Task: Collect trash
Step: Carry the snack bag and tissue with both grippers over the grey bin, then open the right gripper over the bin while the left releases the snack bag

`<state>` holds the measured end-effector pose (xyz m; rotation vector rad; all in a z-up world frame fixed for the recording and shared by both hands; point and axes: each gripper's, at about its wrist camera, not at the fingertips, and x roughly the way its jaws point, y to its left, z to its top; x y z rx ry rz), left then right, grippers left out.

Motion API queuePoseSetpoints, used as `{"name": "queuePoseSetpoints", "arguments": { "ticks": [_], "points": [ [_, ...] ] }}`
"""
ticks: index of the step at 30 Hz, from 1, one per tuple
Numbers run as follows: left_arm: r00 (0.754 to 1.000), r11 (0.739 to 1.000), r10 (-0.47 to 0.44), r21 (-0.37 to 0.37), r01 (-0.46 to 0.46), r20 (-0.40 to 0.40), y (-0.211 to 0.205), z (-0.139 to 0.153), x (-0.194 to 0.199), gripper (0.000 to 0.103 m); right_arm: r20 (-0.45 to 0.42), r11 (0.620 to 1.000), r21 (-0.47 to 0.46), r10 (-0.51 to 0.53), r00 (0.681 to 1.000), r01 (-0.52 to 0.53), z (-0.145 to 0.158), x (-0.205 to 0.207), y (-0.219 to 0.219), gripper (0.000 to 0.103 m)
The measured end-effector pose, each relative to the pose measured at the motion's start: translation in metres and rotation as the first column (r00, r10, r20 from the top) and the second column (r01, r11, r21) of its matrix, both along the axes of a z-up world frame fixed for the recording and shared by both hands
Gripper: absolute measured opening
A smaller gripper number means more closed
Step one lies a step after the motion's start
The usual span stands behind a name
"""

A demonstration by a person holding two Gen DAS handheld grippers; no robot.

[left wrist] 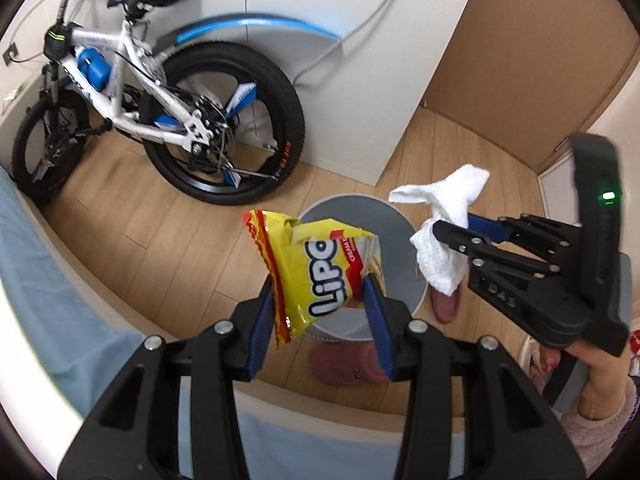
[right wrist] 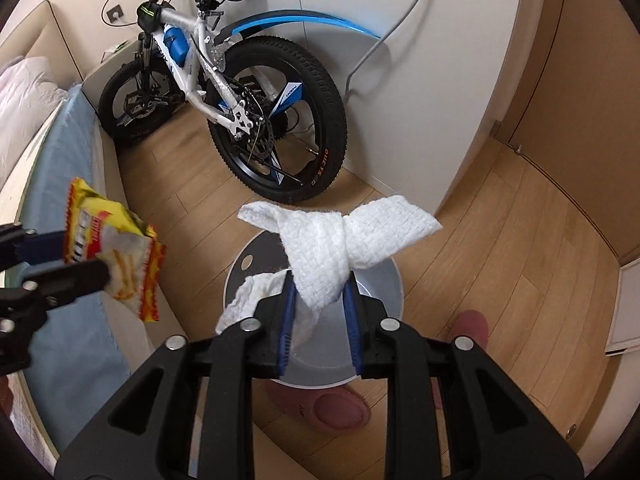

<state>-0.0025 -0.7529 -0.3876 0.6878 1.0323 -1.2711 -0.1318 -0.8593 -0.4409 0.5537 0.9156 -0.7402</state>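
Note:
My left gripper (left wrist: pixel 318 280) is shut on a yellow snack wrapper (left wrist: pixel 304 256), which sticks up from between its blue pads. The right gripper (right wrist: pixel 319 280) is shut on a crumpled white tissue (right wrist: pixel 320 240), pinched in the middle so it fans out to both sides. Both hang over a round grey bin (right wrist: pixel 256 256) with a flat lid, standing on the wood floor. In the left wrist view the right gripper (left wrist: pixel 448 240) and the tissue (left wrist: pixel 448 192) are at the right, above the bin's (left wrist: pixel 352 208) rim. The right wrist view has the left gripper (right wrist: pixel 86 258) with the wrapper (right wrist: pixel 120 256) at the left edge.
A white and blue bicycle (right wrist: pixel 240 92) leans by the wall behind the bin. A bed with a light blue sheet (right wrist: pixel 68 200) runs along the left. Pink slippers (right wrist: pixel 328 404) (right wrist: pixel 472 324) lie on the floor beside the bin. A hand in a fuzzy sleeve (left wrist: pixel 600 380) holds the right gripper.

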Motion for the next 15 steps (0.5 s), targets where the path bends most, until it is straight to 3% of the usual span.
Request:
{"name": "queuePoseSetpoints", "arguments": {
  "ticks": [1, 3, 7, 15],
  "points": [
    [1.0, 1.0, -0.001, 0.006, 0.001, -0.006, -0.002, -0.005, 0.0, 0.043, 0.002, 1.0, -0.001, -0.003, 1.0, 0.003, -0.002, -0.001, 0.0, 0.048],
    [1.0, 1.0, -0.005, 0.019, 0.005, -0.014, -0.005, -0.013, -0.001, 0.043, -0.002, 1.0, -0.019, -0.006, 1.0, 0.006, -0.007, -0.001, 0.001, 0.068],
    [1.0, 1.0, -0.01, 0.017, 0.01, -0.021, -0.007, -0.019, -0.002, 0.043, -0.034, 1.0, -0.02, -0.001, 0.999, 0.001, -0.013, 0.001, 0.003, 0.068],
    [0.999, 0.999, -0.04, 0.031, 0.04, 0.001, -0.015, -0.022, -0.011, 0.043, 0.02, 0.997, -0.042, -0.07, 0.997, 0.071, -0.002, -0.014, -0.002, 0.068]
  ]
}}
